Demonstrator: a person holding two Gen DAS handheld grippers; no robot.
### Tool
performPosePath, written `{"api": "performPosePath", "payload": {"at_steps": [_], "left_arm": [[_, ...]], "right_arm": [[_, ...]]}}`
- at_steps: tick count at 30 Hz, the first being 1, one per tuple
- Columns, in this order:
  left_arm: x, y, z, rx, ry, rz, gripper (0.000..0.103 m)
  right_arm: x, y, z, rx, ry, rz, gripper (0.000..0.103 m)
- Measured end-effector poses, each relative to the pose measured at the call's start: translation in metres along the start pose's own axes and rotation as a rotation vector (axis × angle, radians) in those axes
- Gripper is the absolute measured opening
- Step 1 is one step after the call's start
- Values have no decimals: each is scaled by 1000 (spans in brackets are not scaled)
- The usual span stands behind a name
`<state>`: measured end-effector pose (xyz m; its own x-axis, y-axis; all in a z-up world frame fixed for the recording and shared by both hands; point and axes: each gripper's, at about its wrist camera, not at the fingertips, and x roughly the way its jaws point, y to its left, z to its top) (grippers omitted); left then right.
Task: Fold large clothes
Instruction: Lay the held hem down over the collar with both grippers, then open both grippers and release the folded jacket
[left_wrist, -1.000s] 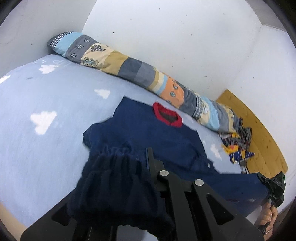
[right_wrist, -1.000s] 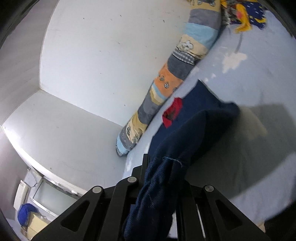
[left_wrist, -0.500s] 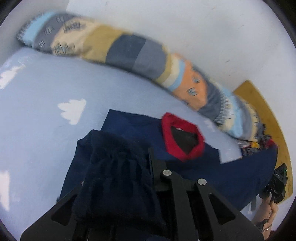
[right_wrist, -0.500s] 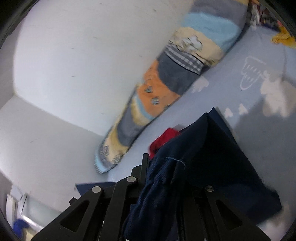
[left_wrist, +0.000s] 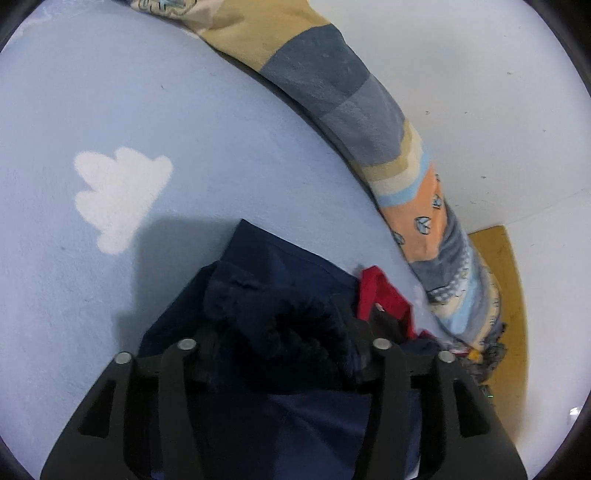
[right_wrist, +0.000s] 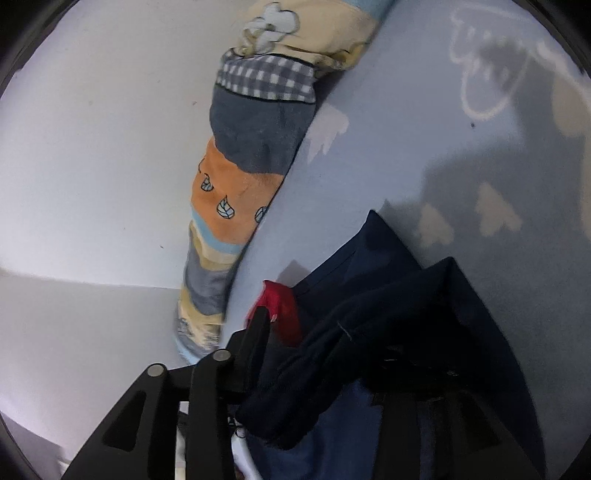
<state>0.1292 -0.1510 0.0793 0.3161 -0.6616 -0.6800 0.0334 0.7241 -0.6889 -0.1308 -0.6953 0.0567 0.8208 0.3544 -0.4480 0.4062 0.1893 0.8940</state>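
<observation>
Grippers (left_wrist: 284, 354) (right_wrist: 332, 354) tilted down, jaws just opened, sweater (left_wrist: 280, 325) between

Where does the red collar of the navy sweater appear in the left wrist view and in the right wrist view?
Left wrist view: the red collar sits right of centre, just above the right finger of the tool.
Right wrist view: the red collar sits just left of centre, beside the left fingertip.
Shared landmark: the patchwork bolster along the wall.

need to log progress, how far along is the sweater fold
Done: the navy sweater's lower part lies folded up near its red collar. In hand: both tongs have just been opening, cloth loose between them. Left: any further folds.
</observation>
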Motion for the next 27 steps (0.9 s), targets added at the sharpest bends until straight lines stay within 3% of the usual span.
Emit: {"api": "performPosePath", "payload": {"at_steps": [1,3,4,6,8,11,14,17,19,21,23,24,25,27], "left_arm": [[0,7,5,-81,19,-73,61],[-3,22,10,-218,29,-227,80],[-4,33,12,-302,39,-311,81],[-13,38,14,-337,21,-323,81],[-31,32,15,-263,-35,-284,81],[-52,14,5,-117,-126,-213,81],[-50,-17,-24,120,-140,-103,81],[-22,-59,-66,410,-126,3,81],[6,-77,-85,560,-122,134,81],[29,-76,-92,615,-90,231,81],[40,-65,-88,638,-98,376,81],[42,-57,-83,635,-110,425,81],[37,-43,-76,604,-126,440,81],[18,-19,-63,502,-157,384,80]], "right_arm": [[-6,-1,2,42,-22,41,73],[-20,-6,2,123,-67,153,76],[-24,-8,1,157,-73,200,76],[-29,-1,0,136,-72,203,76],[-35,19,-5,-10,-92,159,76],[-22,39,-24,-185,-33,95,76],[12,55,-60,-364,50,13,74],[55,67,-111,-540,184,-57,58],[84,68,-142,-629,277,-108,41],[111,65,-171,-737,376,-177,27],[115,60,-179,-835,360,-256,18],[111,55,-171,-808,352,-261,1],[105,48,-158,-766,324,-291,0],[83,35,-127,-695,242,-321,0]]}}
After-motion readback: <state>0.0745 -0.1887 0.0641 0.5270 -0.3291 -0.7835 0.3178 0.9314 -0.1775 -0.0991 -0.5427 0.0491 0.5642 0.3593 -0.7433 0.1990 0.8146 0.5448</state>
